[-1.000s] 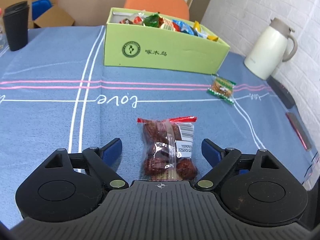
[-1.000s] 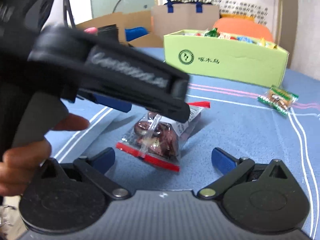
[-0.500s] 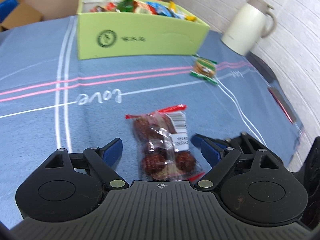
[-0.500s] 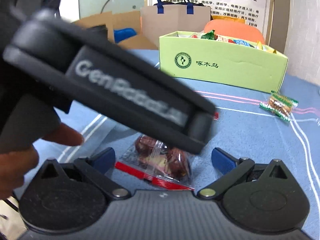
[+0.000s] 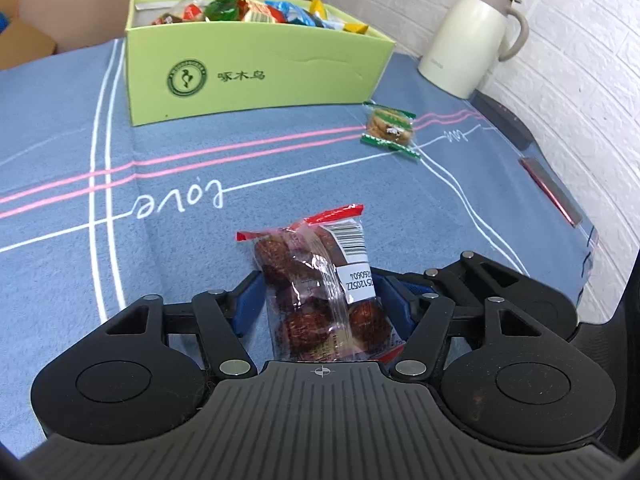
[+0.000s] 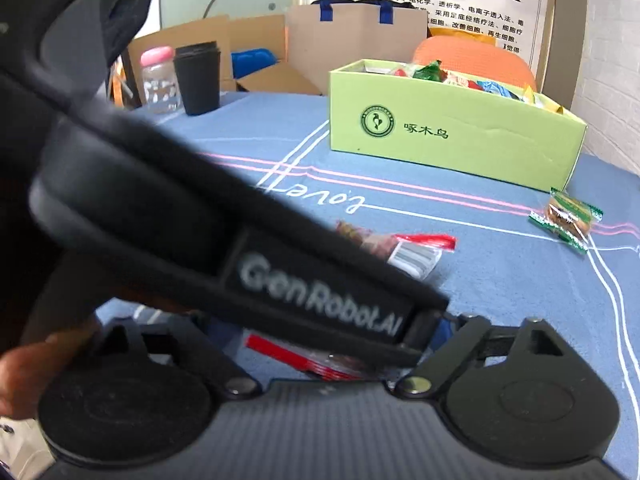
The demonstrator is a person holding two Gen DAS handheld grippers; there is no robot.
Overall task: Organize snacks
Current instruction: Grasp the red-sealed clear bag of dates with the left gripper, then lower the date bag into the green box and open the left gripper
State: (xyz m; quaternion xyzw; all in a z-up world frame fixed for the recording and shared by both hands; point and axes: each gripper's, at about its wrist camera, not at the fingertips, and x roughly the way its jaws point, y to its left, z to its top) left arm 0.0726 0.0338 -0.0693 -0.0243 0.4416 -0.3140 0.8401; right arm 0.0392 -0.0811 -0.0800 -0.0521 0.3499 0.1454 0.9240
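Observation:
A clear bag of red dates with red sealed ends lies on the blue tablecloth. My left gripper is closing, and its blue pads touch both sides of the bag. In the right wrist view the left gripper's black body crosses the picture and hides most of the bag. My right gripper sits just behind it, jaws closing, with the bag's red lower edge between them and no visible pad contact. The green snack box, full of wrapped snacks, stands farther back.
A green cookie packet lies right of the box. A cream kettle stands at the far right by the brick wall. A black cup and pink-lidded jar stand far left. A hand holds the left gripper.
The left gripper's jaws have drawn in from wide apart onto the sides of the date bag. The right gripper's jaws have narrowed, and the left gripper's body now covers more of the right view.

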